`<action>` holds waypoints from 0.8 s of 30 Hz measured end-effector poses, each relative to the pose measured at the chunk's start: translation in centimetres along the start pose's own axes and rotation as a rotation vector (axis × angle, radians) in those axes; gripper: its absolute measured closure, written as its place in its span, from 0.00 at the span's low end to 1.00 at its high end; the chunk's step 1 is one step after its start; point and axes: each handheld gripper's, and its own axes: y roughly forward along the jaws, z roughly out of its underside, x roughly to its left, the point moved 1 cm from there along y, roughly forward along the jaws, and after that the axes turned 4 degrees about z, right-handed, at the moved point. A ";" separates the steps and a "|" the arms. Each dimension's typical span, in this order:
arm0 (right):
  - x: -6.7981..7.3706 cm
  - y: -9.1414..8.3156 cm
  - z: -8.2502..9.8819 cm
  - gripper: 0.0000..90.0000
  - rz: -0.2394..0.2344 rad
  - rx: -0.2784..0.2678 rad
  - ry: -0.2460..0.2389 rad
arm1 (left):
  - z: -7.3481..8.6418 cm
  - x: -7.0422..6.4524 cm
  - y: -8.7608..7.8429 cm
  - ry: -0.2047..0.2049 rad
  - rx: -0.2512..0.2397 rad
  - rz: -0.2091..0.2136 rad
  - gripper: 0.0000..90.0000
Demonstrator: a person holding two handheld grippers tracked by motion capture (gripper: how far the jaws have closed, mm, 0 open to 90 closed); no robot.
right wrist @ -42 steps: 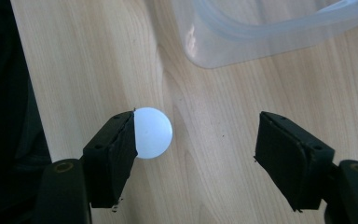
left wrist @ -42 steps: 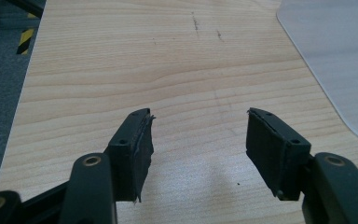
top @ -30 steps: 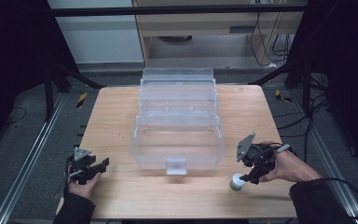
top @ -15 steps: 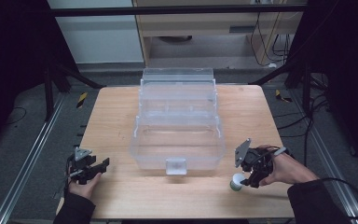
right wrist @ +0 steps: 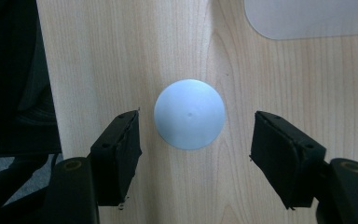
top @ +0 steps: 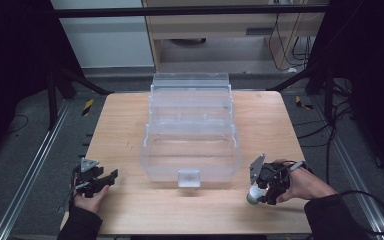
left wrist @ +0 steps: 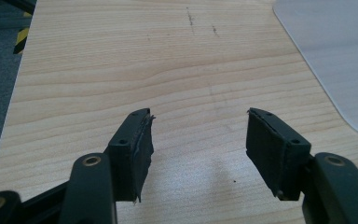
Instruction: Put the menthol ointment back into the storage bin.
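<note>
Since the earlier frames the right gripper [top: 261, 191] is seen lowered toward the table's near edge, brought down over the small white round object [top: 253, 196]; the left gripper [top: 96, 181] is found unchanged near the near-left corner.

The object is seen standing on the wooden table [top: 130, 125] close to the near edge, toward the near-right corner, just beside the front right corner of the clear plastic box [top: 190, 150]. In the right gripper view the object's pale round top [right wrist: 189, 114] is seen between the spread jaws, with bare wood showing on either side; no contact is made yet. The right gripper [right wrist: 196, 140] is therefore recorded as apart around it, not pinching.

The left gripper [left wrist: 198, 142] is held with its jaws spread over bare wood, nothing between them (a corner of the box lies at the far right of that view).

Progress, as judged: approach and alignment are done. Closing on the object, lifting, and carrying it (presumably to the box) are left.
</note>
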 end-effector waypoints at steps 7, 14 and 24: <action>0.2 0.7 -0.3 0.37 -0.007 0.029 -0.023 | 0.0 0.0 0.0 0.001 0.001 -0.001 0.45; 0.2 1.3 -0.7 0.40 -0.013 0.050 -0.038 | 0.0 0.0 0.0 0.002 0.000 0.000 0.45; 0.3 2.2 -1.0 0.47 -0.030 0.072 -0.057 | 0.0 0.1 0.0 0.001 0.000 0.000 0.45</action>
